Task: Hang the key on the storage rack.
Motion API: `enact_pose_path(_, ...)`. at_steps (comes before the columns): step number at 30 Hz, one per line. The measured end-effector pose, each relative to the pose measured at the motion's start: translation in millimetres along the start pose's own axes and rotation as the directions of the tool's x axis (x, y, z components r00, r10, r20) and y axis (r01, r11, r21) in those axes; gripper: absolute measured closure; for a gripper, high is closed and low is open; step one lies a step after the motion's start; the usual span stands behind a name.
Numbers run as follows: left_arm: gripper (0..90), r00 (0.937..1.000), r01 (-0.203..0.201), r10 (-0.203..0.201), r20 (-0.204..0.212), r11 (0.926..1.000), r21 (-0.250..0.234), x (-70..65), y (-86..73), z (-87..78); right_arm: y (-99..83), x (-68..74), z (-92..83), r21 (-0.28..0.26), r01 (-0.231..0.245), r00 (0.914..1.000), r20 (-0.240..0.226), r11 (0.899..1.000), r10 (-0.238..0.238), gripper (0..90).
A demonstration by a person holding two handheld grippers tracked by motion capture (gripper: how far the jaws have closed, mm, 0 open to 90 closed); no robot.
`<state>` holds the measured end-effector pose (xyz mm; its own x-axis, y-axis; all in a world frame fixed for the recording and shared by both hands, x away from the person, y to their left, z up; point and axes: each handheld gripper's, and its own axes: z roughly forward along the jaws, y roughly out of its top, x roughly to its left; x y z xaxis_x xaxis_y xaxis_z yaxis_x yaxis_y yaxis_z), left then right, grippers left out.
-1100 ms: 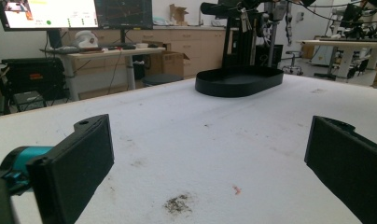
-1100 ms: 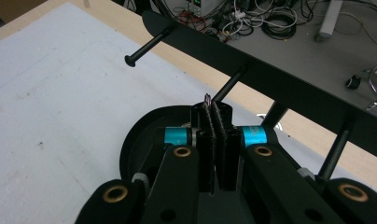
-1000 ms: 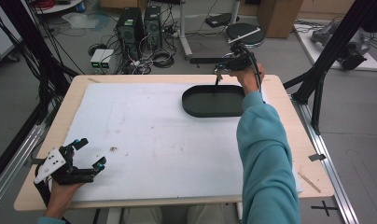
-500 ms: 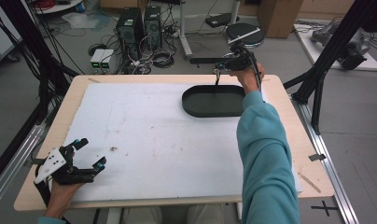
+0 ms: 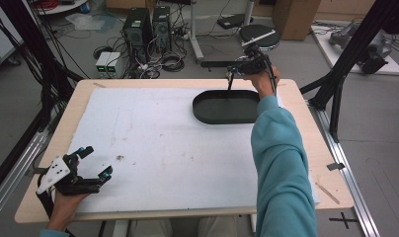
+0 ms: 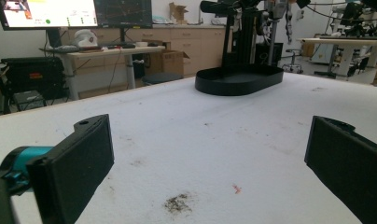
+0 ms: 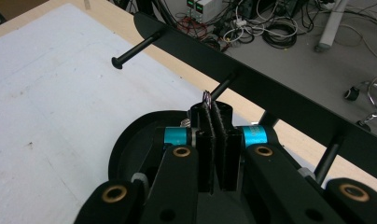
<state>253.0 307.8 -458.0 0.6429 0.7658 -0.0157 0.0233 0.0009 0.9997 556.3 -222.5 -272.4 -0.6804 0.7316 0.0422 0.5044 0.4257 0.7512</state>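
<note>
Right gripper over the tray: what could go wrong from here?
The right gripper is shut on a thin strip by its edge; it may slip out. It hangs close to the rack pegs and could snag. A drop near the tray rim might miss.

Open white mat (image 5: 163, 143), tray (image 5: 207, 111) far right

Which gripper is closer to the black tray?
Right. The right gripper hangs above the black tray's far rim; the left gripper sits at the table's near left corner, far from it.
</note>
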Motion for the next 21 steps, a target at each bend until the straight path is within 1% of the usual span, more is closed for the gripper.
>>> enact_pose_path(5, 1.7, 1.0, -0.002, 0.002, 0.001, 1.0, 0.002, 0.2, 0.0, -0.1, -0.7, -1.3, 0.9, 0.003, 0.006, 1.0, -0.002, 1.0, -0.006, 88.1)
enact_pose_path(6, 1.7, 1.0, -0.004, 0.004, 0.001, 1.0, 0.003, 0.3, 0.1, 0.0, -0.7, -1.0, 1.0, 0.005, -0.004, 1.0, -0.005, 1.0, 0.004, 87.9)
enact_pose_path(8, 1.7, 1.0, -0.004, 0.004, 0.001, 1.0, 0.003, 0.2, 0.1, 0.0, -1.0, -1.8, 1.7, 0.005, 0.003, 1.0, -0.006, 1.0, -0.003, 87.6)
enact_pose_path(10, 1.7, 1.0, -0.003, 0.003, 0.001, 1.0, 0.003, 0.3, 0.1, 0.0, -1.3, -1.8, 1.6, 0.008, -0.004, 0.9999, -0.01, 1.0, 0.004, 87.5)
enact_pose_path(11, 1.7, 1.0, -0.003, 0.003, 0.001, 1.0, 0.003, 0.3, 0.1, 0.0, -1.2, -2.3, 1.7, -0.001, 0.001, 1.0, -0.007, 1.0, -0.001, 89.3)
enact_pose_path(14, 1.7, 1.0, -0.001, 0.001, 0.002, 1.0, 0.005, 0.2, 0.1, 0.1, -0.4, -2.4, -1.2, -0.031, -0.003, 0.9999, -0.01, 1.0, 0.002, 89.4)
enact_pose_path(18, 1.7, 1.0, 0.0, 0.0, 0.003, 1.0, 0.004, 0.2, 0.0, 0.3, -0.8, -2.6, -2.3, -0.025, 0.003, 0.9999, -0.01, 1.0, -0.003, 89.2)
enact_pose_path(20, 1.7, 1.0, 0.002, -0.002, 0.002, 1.0, 0.004, 0.2, 0.0, 0.3, -0.7, -2.2, -3.6, -0.034, -0.009, 0.9999, -0.015, 0.999, 0.008, 88.7)
enact_pose_path(21, 1.7, 1.0, 0.001, -0.001, 0.003, 1.0, 0.004, 0.3, 0.0, 0.4, -0.6, -1.7, -4.4, -0.037, -0.007, 0.9999, -0.013, 0.999, 0.006, 87.7)
